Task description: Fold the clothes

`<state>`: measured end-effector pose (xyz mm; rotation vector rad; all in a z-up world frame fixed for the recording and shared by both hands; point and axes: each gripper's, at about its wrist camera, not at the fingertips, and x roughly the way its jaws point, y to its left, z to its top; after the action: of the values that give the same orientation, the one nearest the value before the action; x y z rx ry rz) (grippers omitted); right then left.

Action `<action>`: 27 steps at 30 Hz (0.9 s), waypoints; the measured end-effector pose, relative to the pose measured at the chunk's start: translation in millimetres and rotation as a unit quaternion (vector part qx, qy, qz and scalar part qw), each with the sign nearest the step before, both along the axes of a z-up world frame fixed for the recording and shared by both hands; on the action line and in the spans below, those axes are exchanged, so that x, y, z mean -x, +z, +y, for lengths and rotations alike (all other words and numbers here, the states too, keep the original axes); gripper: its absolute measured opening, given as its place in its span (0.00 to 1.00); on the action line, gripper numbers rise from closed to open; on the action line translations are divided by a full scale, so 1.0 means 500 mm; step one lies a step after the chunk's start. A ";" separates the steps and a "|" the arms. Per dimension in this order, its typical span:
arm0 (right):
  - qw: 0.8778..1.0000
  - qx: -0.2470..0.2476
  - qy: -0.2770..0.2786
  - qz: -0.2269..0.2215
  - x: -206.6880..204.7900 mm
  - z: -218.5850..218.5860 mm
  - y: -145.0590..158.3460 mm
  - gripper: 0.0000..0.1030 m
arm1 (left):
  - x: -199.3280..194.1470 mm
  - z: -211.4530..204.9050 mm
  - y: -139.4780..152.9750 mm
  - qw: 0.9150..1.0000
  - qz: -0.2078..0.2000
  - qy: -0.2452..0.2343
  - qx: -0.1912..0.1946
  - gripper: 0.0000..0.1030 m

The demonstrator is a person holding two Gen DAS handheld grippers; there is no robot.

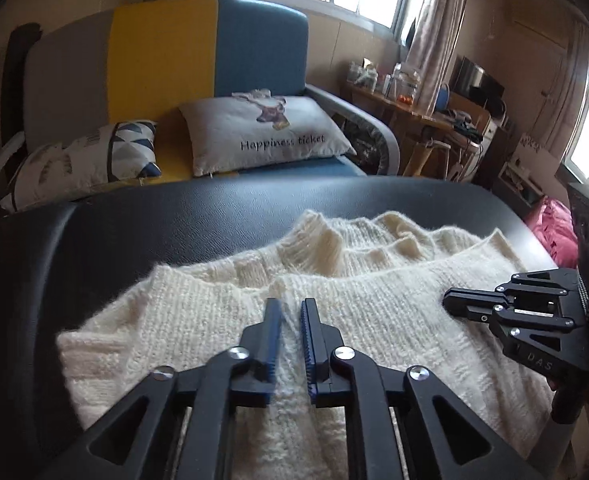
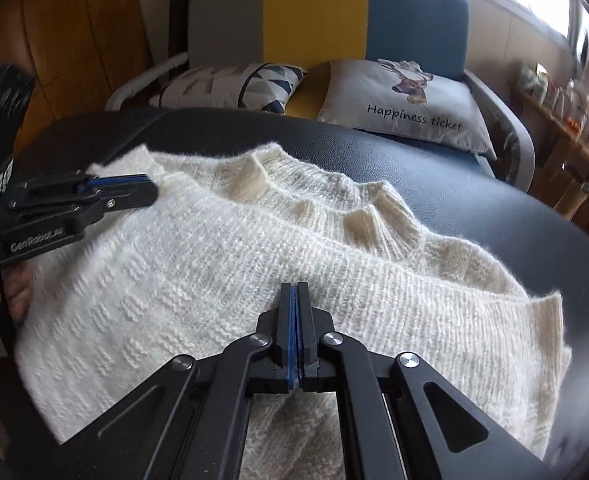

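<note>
Sweater [image 1: 374,320] beneath both tools

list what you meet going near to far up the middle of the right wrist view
right gripper → white sweater → black table → deer pillow → sofa back

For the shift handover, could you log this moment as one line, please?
task: fold clothes | cream sweater on black table | left gripper slightly open | right gripper shut, empty
</note>
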<state>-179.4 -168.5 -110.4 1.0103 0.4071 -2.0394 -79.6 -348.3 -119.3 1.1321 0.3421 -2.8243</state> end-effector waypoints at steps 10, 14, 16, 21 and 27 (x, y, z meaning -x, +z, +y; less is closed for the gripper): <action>0.996 0.038 0.086 0.001 -0.072 -0.082 0.050 0.05 | -0.053 -0.051 0.020 0.999 0.003 0.003 -0.036 0.19; 0.997 -0.001 0.080 0.001 -0.068 -0.125 0.009 0.05 | -0.043 -0.051 -0.018 0.999 -0.040 0.020 -0.004 0.19; 0.999 -0.008 0.050 0.010 -0.050 -0.121 -0.011 0.04 | -0.045 -0.068 -0.036 0.998 -0.046 0.044 -0.017 0.22; 0.999 0.024 0.030 -0.014 -0.037 -0.098 0.000 0.05 | -0.065 -0.095 -0.020 0.995 -0.031 0.069 -0.071 0.21; 0.998 0.043 0.035 -0.010 -0.054 -0.056 0.046 0.14 | -0.049 -0.070 0.008 0.997 -0.013 0.033 -0.066 0.21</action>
<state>-152.5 -196.3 -87.2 0.9495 0.3375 -1.9656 -55.3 -383.4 -115.6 1.1574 0.5617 -2.7630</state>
